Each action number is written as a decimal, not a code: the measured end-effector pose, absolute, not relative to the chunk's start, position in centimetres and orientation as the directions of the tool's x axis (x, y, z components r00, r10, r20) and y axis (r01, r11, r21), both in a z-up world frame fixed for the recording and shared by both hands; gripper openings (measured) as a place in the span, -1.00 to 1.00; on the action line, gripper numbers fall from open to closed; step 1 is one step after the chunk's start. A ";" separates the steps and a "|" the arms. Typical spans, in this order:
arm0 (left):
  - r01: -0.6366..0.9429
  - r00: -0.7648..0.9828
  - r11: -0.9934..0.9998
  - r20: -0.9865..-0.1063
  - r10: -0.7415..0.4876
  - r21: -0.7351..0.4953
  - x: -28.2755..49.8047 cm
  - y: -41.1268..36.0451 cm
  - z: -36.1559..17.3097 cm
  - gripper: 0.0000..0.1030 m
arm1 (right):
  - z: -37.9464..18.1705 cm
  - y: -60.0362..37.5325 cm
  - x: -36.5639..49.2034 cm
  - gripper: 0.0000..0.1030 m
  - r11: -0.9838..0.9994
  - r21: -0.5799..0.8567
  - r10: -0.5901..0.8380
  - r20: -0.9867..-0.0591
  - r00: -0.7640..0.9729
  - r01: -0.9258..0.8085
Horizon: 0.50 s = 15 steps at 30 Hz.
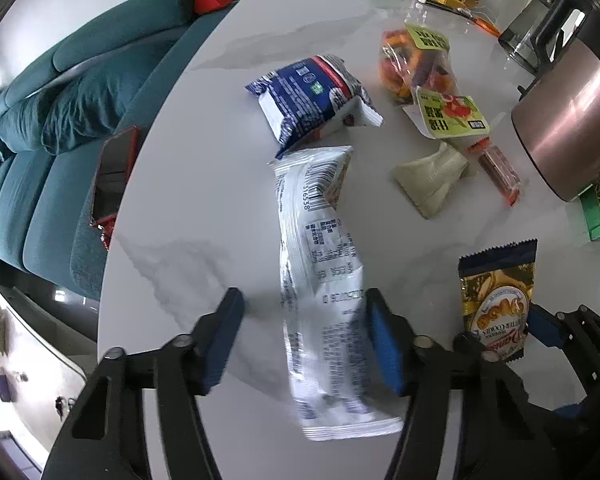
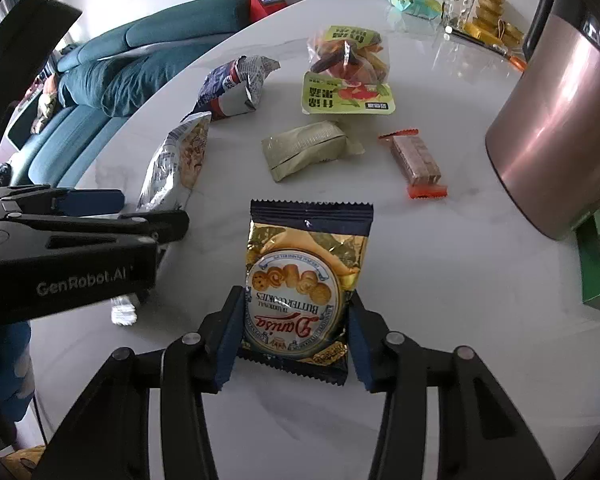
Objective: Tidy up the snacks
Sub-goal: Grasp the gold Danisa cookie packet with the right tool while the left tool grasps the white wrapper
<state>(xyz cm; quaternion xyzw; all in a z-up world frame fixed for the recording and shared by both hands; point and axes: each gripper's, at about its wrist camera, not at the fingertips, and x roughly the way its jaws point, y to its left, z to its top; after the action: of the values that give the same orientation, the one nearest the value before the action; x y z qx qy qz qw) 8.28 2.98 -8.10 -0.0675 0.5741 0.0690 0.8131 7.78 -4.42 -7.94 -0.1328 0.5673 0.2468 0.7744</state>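
Note:
My left gripper (image 1: 306,340) is open around a long white snack packet (image 1: 324,280) that lies on the white table (image 1: 188,208); the right pad touches the packet, the left pad stands apart. My right gripper (image 2: 296,334) has both pads against a gold and navy butter cookie bag (image 2: 304,288), also seen in the left wrist view (image 1: 496,304). A blue and white packet (image 1: 312,96), a clear bag of dried fruit (image 1: 424,76), a beige pouch (image 1: 432,176) and a red-ended wafer bar (image 1: 498,170) lie farther back.
A copper-coloured kettle (image 2: 556,140) stands at the right, with a green box (image 2: 598,256) beside it. Gold-wrapped sweets (image 2: 488,12) and a teal packet (image 2: 408,0) sit at the far edge. A teal sofa (image 1: 60,120) runs along the table's left.

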 end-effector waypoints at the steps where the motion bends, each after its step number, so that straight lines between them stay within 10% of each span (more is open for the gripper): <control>1: -0.191 0.334 0.981 -0.942 0.035 -0.031 8.3 3.1 -8.0 -0.16 | -8.0 -4.5 7.7 -0.43 0.841 0.077 0.235 -0.944 0.233 -0.536; 15: -0.216 0.361 0.973 -0.933 0.003 -0.081 8.3 4.5 -8.0 -0.49 | -7.6 -5.4 8.0 -0.91 0.857 0.121 0.272 -0.931 0.242 -0.501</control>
<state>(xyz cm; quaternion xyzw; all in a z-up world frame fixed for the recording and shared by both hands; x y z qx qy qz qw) 8.31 4.54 -7.99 -0.0951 0.5614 0.0669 0.8194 7.95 -5.41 -7.62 -0.1013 0.5639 0.2474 0.7814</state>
